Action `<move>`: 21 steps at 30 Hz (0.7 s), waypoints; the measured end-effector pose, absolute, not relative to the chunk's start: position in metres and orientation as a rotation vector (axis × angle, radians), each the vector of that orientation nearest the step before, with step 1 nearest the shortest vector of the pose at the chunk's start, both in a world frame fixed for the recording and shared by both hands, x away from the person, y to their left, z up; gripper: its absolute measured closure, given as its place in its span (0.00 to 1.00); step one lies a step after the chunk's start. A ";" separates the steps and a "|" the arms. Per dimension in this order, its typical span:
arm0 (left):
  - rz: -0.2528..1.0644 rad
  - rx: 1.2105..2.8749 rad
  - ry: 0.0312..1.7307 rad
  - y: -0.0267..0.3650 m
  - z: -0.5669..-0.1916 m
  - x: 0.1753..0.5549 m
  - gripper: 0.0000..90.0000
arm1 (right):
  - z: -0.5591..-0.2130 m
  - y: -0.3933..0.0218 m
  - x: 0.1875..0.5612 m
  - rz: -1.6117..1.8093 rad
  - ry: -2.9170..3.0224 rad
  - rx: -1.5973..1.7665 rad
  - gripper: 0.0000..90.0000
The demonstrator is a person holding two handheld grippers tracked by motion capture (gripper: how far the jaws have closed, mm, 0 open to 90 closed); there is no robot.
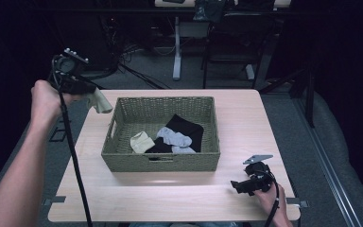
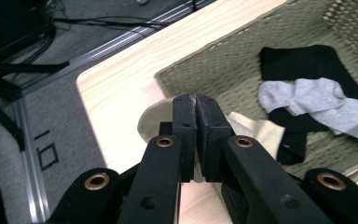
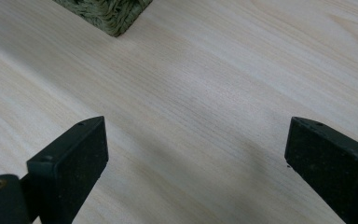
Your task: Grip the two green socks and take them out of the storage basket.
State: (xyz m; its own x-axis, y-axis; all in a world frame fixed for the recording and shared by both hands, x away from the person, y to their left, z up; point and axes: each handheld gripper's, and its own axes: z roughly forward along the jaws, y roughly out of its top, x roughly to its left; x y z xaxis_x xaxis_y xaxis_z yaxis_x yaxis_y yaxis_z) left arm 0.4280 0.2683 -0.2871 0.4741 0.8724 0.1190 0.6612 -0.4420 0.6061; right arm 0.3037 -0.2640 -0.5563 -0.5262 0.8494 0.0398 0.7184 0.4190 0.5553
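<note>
Counter (image 1: 179, 189): pale wood, rounded corners; bare grain under and ahead of the right jaws.
Floor (image 1: 142, 71): grey carpet, seen left of and below the left jaws past the counter edge.
Floor rail (image 2: 28, 154): metal strip, left of the left jaws.
Cables (image 1: 123, 52): dark tangle on the floor beyond the counter.
Desk leg (image 1: 177, 47): white, far behind.
Light: dim room, dark edges; counter lit.

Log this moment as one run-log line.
left gripper: shut on cream sock, raised beside basket | right gripper: open, low over table | basket: cream, grey, black socks
</note>
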 end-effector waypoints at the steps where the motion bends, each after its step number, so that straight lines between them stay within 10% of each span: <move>1: 0.580 2.237 1.281 0.273 -0.288 0.427 0.97 | -0.556 -0.264 0.304 0.756 2.437 1.364 0.06; 21: 0.461 2.214 1.497 0.328 -0.364 0.429 0.97 | -0.557 -0.263 0.304 0.760 2.427 1.366 0.06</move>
